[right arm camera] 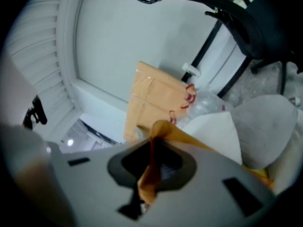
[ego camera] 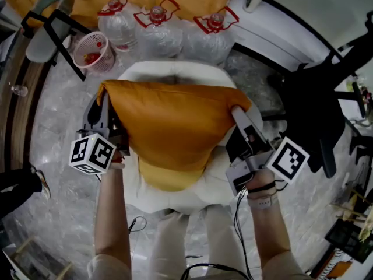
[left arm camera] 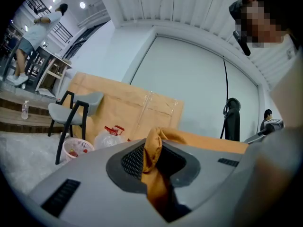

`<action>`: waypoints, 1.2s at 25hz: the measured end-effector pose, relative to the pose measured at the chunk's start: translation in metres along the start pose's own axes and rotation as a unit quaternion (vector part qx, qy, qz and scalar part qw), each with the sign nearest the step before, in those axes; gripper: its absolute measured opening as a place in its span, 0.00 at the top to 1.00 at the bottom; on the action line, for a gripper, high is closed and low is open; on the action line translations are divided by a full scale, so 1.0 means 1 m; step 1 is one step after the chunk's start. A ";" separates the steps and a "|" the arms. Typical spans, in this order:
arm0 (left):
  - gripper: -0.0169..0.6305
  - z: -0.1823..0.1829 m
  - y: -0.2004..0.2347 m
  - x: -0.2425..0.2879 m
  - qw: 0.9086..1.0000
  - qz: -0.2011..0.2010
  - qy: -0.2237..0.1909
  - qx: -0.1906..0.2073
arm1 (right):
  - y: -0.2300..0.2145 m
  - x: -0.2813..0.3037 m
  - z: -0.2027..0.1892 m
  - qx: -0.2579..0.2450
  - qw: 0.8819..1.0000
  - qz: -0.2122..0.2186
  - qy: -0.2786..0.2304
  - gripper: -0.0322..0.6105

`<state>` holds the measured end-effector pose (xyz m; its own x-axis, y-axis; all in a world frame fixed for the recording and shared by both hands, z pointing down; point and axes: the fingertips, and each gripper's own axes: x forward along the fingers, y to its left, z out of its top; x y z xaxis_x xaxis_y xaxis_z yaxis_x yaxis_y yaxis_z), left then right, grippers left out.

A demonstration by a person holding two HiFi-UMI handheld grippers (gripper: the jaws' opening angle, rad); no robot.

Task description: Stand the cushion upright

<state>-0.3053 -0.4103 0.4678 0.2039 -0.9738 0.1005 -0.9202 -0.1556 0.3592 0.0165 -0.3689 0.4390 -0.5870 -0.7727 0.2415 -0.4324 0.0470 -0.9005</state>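
Cushion point(ego camera: 169, 130) spans from the left gripper point(ego camera: 104, 101) to the right gripper point(ego camera: 238, 111), each with its nearly closed fingers pinching one orange corner (neither hand nearer), the long edge running fingers to fingers and the body sagging below them over the white seat point(ego camera: 145, 69).

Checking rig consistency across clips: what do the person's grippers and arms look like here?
The left gripper and right gripper have grey bodies with darker jaws. Each carries a white cube printed with black square markers. Black cables hang below the right one. A white band circles the right wrist, and no sleeves cover the forearms.
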 end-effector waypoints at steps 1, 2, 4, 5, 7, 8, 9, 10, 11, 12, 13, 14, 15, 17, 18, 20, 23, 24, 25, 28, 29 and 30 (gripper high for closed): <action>0.86 -0.001 0.000 0.004 1.000 -0.002 0.007 -0.002 | -0.003 -0.001 0.001 -0.003 1.000 -0.009 -0.003 0.89; 0.86 -0.002 -0.001 0.008 1.000 -0.006 0.015 -0.005 | -0.010 0.000 0.006 -0.009 1.000 -0.021 -0.008 0.89; 0.86 -0.005 -0.006 0.017 0.999 -0.018 0.025 -0.017 | -0.031 0.006 0.021 -0.025 0.998 -0.051 -0.024 0.89; 0.86 -0.006 -0.009 0.019 0.999 -0.026 0.026 -0.025 | -0.043 0.012 0.029 -0.027 0.997 -0.064 -0.032 0.89; 0.86 -0.011 -0.015 0.020 0.999 -0.033 0.021 -0.035 | -0.060 0.025 0.040 -0.019 0.997 -0.068 -0.039 0.89; 0.86 -0.013 -0.016 0.020 0.999 -0.031 0.020 -0.037 | -0.063 0.031 0.044 -0.017 0.997 -0.063 -0.038 0.89; 0.86 -0.015 -0.016 0.020 0.999 -0.028 0.021 -0.041 | -0.064 0.037 0.047 -0.022 0.997 -0.059 -0.035 0.89; 0.86 -0.017 -0.014 0.021 0.998 -0.027 0.021 -0.045 | -0.064 0.042 0.048 -0.033 0.997 -0.059 -0.031 0.89; 0.86 -0.017 -0.011 0.022 0.998 -0.027 0.021 -0.048 | -0.064 0.046 0.049 -0.045 0.997 -0.061 -0.028 0.89; 0.86 -0.018 -0.009 0.023 0.998 -0.029 0.021 -0.046 | -0.064 0.050 0.049 -0.053 0.996 -0.063 -0.027 0.89; 0.86 -0.018 -0.008 0.023 0.998 -0.033 0.024 -0.038 | -0.065 0.053 0.049 -0.055 0.996 -0.063 -0.028 0.89; 0.86 -0.018 -0.008 0.024 0.999 -0.037 0.027 -0.026 | -0.066 0.055 0.049 -0.052 0.996 -0.062 -0.030 0.89; 0.86 -0.019 -0.008 0.026 0.999 -0.041 0.030 -0.013 | -0.067 0.056 0.050 -0.048 0.996 -0.061 -0.033 0.89; 0.86 -0.018 -0.008 0.026 0.998 -0.049 0.034 0.001 | -0.068 0.058 0.051 -0.043 0.997 -0.058 -0.034 0.89; 0.86 -0.018 -0.008 0.026 0.998 -0.055 0.033 -0.002 | -0.067 0.059 0.051 -0.042 0.997 -0.055 -0.034 0.89; 0.86 -0.018 -0.008 0.023 0.997 -0.068 0.030 -0.015 | -0.067 0.060 0.051 -0.036 0.998 -0.047 -0.034 0.89; 0.86 -0.018 -0.007 0.017 0.997 -0.076 0.025 -0.021 | -0.067 0.058 0.050 -0.029 0.998 -0.036 -0.035 0.89; 0.86 -0.018 -0.007 0.014 0.997 -0.076 0.025 -0.015 | -0.067 0.057 0.050 -0.030 0.998 -0.035 -0.035 0.89; 0.86 -0.017 -0.007 0.012 0.997 -0.074 0.024 -0.004 | -0.067 0.056 0.050 -0.032 0.998 -0.035 -0.036 0.89; 0.86 -0.016 -0.005 0.005 0.997 -0.064 0.028 0.036 | -0.067 0.055 0.048 -0.036 0.998 -0.036 -0.036 0.89; 0.86 -0.016 -0.005 0.003 0.997 -0.058 0.030 0.048 | -0.067 0.055 0.048 -0.037 0.998 -0.036 -0.035 0.89; 0.86 -0.016 -0.004 0.001 0.996 -0.050 0.031 0.061 | -0.067 0.055 0.048 -0.038 0.998 -0.035 -0.035 0.89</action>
<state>-0.2963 -0.4080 0.4809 0.3130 -0.9409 0.1294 -0.9274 -0.2734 0.2554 0.0462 -0.4445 0.4952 -0.5046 -0.8185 0.2747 -0.5227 0.0363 -0.8518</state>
